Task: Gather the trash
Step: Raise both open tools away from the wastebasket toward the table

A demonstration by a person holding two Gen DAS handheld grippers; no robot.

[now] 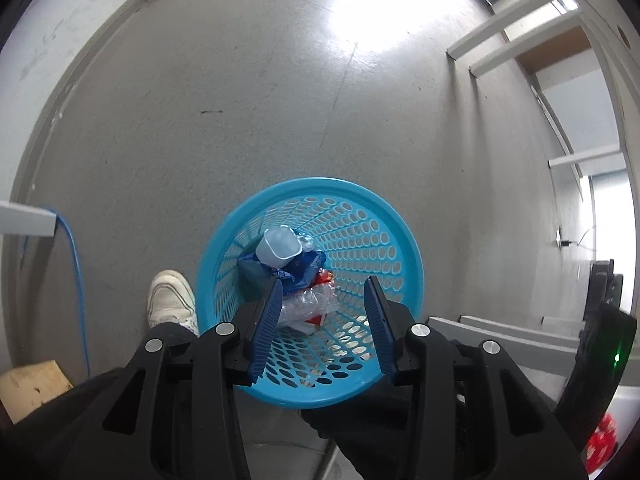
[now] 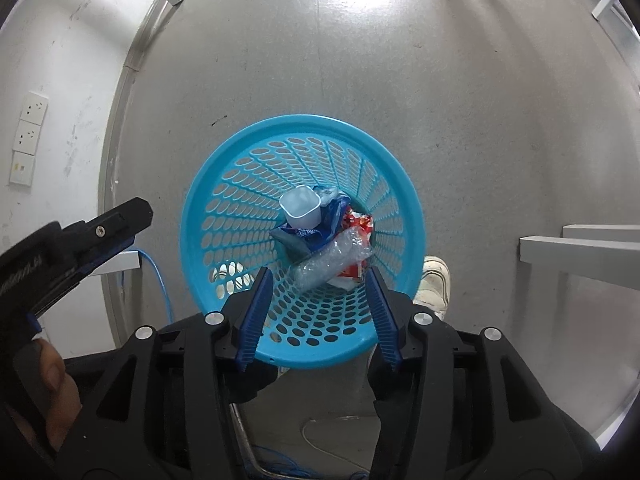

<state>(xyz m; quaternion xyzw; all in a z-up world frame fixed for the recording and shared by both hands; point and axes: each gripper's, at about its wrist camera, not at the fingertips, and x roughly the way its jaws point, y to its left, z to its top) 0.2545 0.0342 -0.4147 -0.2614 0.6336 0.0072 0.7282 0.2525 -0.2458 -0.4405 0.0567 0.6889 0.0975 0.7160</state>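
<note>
A blue perforated basket stands on the grey floor. Inside it lie a white plastic cup, a blue wrapper, a red wrapper and a crumpled clear bottle. My left gripper hangs open above the basket's near side, nothing between its fingers. My right gripper is also open and empty over the basket. The left gripper's fingers show at the left edge of the right wrist view.
A person's white shoe stands against the basket. A blue cable runs down by the wall. Cardboard lies at the lower left, white furniture legs at the right, wall sockets at the left.
</note>
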